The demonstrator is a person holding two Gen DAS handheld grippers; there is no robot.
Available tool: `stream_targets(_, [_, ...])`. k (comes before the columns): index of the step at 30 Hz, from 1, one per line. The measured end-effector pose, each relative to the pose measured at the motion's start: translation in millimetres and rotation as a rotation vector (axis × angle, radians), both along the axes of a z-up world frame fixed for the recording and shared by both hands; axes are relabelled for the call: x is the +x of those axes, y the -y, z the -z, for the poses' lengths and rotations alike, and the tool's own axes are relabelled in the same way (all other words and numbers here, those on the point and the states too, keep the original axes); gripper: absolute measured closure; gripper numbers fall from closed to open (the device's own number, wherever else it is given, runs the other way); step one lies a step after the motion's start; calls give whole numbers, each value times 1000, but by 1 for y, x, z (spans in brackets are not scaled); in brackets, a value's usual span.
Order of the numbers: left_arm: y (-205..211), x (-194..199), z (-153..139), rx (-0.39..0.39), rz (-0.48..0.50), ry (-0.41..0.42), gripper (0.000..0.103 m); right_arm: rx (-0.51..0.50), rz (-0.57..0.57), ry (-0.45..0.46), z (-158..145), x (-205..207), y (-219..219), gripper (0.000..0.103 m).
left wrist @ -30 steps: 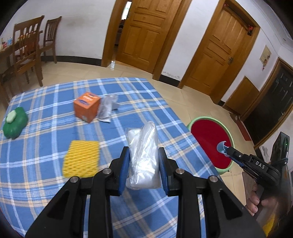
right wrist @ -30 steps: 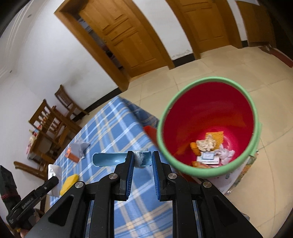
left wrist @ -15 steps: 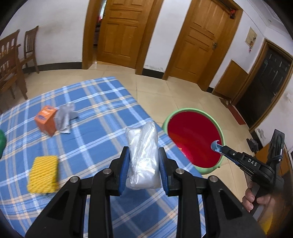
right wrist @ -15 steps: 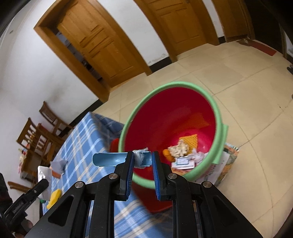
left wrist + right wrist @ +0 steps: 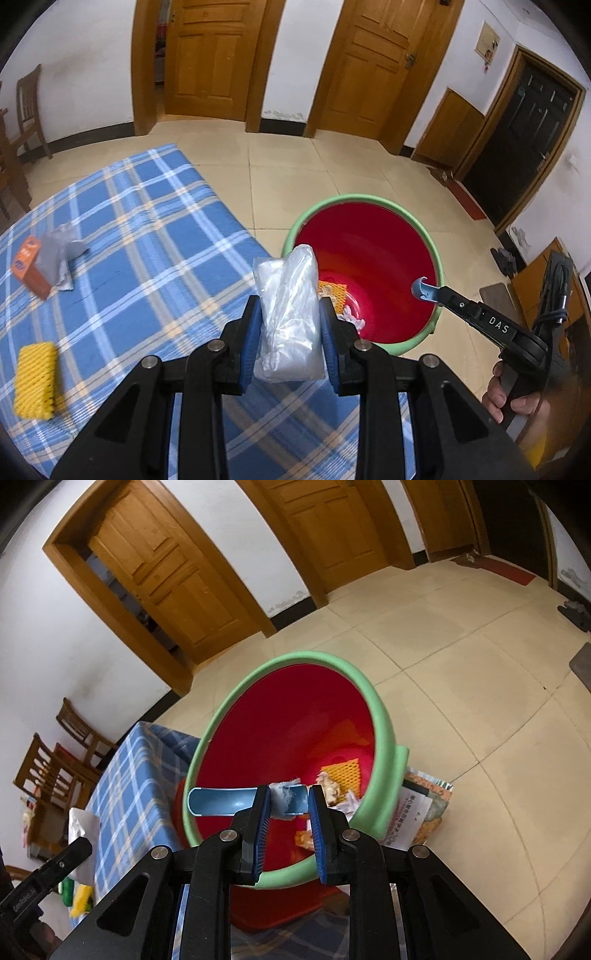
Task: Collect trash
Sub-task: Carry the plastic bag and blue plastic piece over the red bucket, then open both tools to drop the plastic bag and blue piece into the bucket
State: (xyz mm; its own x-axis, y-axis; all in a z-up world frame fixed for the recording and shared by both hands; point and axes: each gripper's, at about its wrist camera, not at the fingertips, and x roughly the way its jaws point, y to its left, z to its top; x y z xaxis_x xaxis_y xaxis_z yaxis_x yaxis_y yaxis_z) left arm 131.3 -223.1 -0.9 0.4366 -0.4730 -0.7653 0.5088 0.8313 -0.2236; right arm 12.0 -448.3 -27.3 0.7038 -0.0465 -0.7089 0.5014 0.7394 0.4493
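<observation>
- The left gripper, black with blue pads, is clamped on a crumpled clear plastic bag, which stands upright between the pads above the edge of the table.
- The right gripper pinches a light-blue plastic scoop with a scrap of whitish tissue stuck to it; the scoop lies crosswise in the narrow gap, its bowl jutting out to the left.
- In the left wrist view, that scoop pokes over the near rim of the bin, and a person's hand grips the tool's black handle at lower right.
- A round red plastic bin with a pale green rim stands on the beige tiled floor just beside the table; both grippers point down toward it.
- Inside the bin lie an orange foam net, crumpled paper and other scraps.
- The table, draped in a blue plaid cloth, carries a yellow foam net, an orange carton and a grey crumpled wrapper touching the carton.
- Brown wooden doors line the white wall behind, and wooden chairs stand beyond the table.
</observation>
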Motion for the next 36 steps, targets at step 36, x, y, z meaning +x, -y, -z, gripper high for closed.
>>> stream_targets(36, [70, 13, 18, 26, 108, -26, 52, -39, 14, 20, -6, -8, 15, 77])
